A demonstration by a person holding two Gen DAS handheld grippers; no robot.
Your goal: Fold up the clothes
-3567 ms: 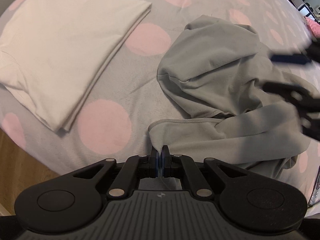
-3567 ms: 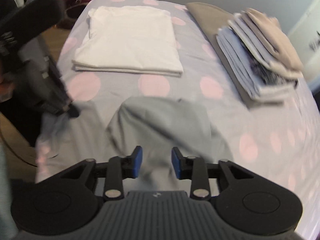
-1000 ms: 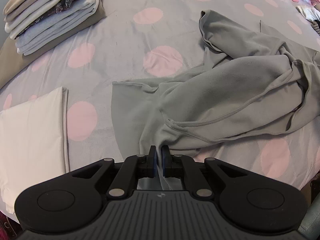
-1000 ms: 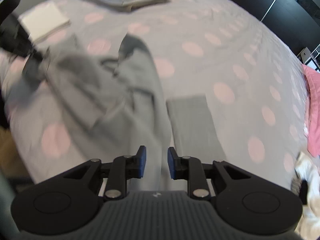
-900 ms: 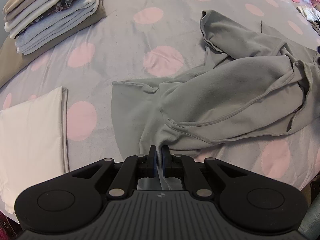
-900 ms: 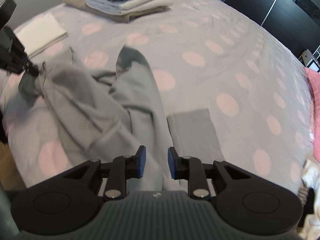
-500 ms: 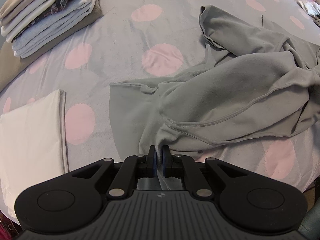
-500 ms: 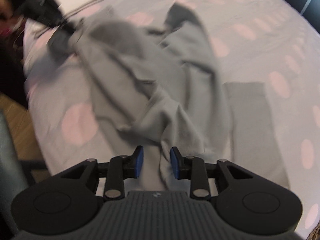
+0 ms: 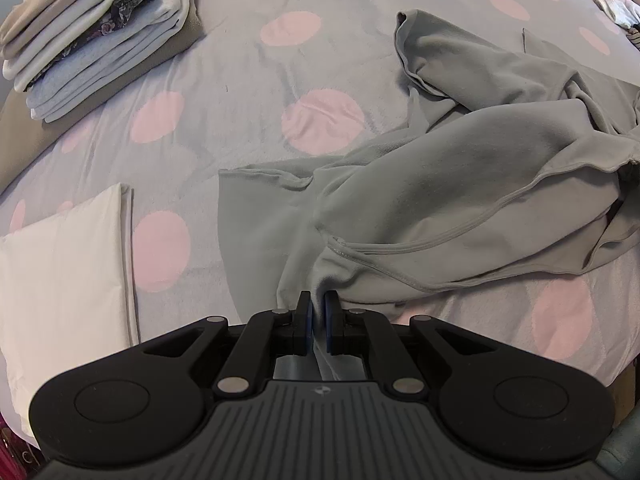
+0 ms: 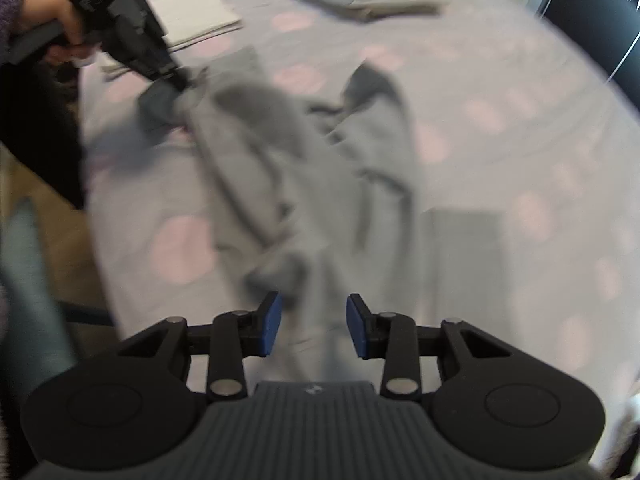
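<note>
While our left tool pinches a bunched edge of the crumpled grey fleece garment between its nearly closed blue pads, the rest of that garment lies spread in loose folds across the grey bed cover with pink dots. We see a folded white cloth lying flat on the bed to the left of the garment, and a stack of folded clothes in beige, pale blue and floral fabric resting well apart near the far left. Our right tool hangs with its blue pads wide apart, gripping nothing, just above the near end of the garment, which looks blurred from that side. In the right wrist view, a hand holds the left tool at the garment's far edge.
</note>
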